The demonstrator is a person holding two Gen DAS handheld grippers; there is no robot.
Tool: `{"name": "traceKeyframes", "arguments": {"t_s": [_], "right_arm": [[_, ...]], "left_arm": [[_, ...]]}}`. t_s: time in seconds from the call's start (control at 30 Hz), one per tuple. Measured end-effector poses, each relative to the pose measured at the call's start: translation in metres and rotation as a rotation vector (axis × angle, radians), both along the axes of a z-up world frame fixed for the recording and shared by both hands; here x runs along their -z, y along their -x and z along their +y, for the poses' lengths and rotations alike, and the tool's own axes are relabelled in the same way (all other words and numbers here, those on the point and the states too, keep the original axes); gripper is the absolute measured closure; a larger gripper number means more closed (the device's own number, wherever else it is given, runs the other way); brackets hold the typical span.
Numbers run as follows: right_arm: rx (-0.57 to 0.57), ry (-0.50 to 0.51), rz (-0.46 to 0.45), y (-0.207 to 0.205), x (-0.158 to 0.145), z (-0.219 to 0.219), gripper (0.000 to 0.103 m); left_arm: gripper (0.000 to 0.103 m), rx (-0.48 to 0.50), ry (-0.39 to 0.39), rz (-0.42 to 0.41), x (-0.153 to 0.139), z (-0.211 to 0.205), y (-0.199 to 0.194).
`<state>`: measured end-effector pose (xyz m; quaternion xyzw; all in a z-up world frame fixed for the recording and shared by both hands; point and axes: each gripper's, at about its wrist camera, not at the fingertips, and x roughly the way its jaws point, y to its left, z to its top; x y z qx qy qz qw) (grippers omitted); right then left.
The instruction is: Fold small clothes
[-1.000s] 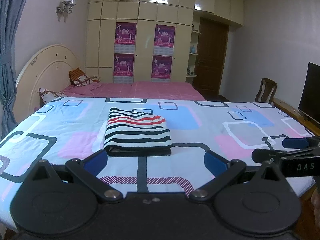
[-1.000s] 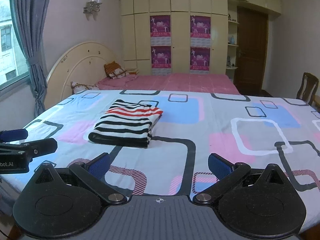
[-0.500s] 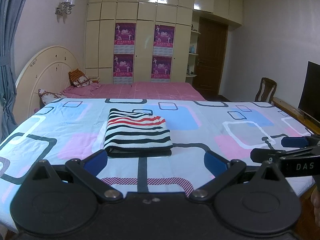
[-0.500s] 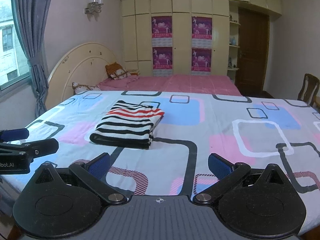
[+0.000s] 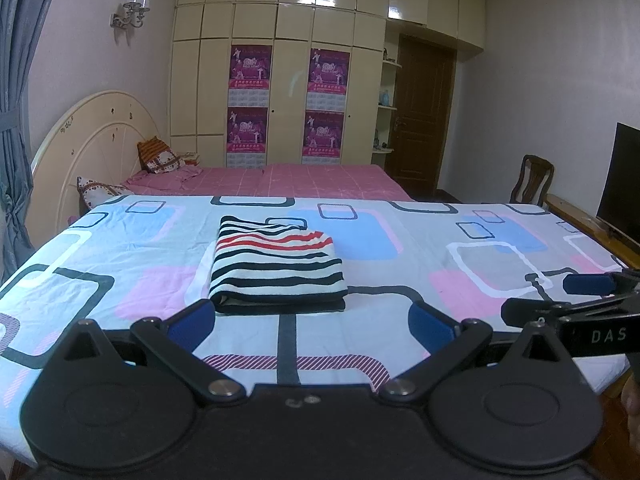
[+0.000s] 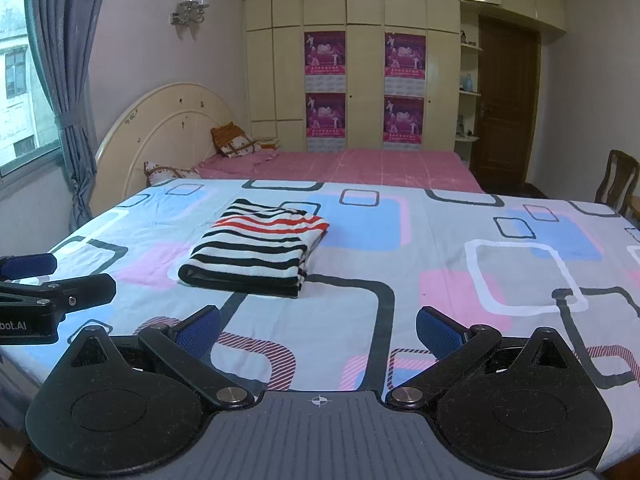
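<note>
On the bed, near the front edge and left of centre: striped garment, folded into a neat rectangle, flat on the patterned sheet. Black and white stripes, a few red ones toward the far end; folded edge faces the cameras

Left tongs: wide apart, blue pads empty, hovering just short of the garment's near edge, not touching it. Garment sits between the two fingers in the left wrist view

Right tongs: also wide apart, nothing held, over the front of the bed, garment ahead and to the left, well apart from the pads

Each tool shows in the other's camera: right tongs at the right edge of the left view, left tongs at the left edge of the right view. Both level with the bed edge

Background: pink bed behind, cream headboard, wardrobe with four purple posters, dark door, chair, curtain by the window
</note>
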<state>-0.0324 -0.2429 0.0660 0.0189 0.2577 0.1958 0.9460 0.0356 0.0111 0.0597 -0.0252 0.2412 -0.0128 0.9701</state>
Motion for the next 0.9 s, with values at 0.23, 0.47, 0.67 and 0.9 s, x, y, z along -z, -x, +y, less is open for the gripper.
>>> {"name": "traceKeyframes", "arguments": {"t_s": [0.23, 0.47, 0.67, 0.9], "right_arm": [[-0.004, 0.000, -0.002, -0.0010, 0.0013, 0.0002, 0.001], [-0.005, 0.001, -0.003, -0.0015, 0.0019, -0.0003, 0.001], [-0.007, 0.003, -0.003, -0.0016, 0.0019, -0.0004, 0.001], [-0.011, 0.007, -0.007, -0.0035, 0.0029, -0.0011, 0.001]], "left_arm": [[0.000, 0.000, 0.001, 0.001, -0.0005, -0.0004, 0.0000], [0.000, -0.002, -0.002, -0.003, -0.0008, 0.0023, -0.0006], [0.000, -0.007, -0.002, -0.001, -0.0004, 0.0088, -0.0004], [0.000, -0.007, -0.002, -0.004, -0.0007, 0.0086, 0.0012]]}}
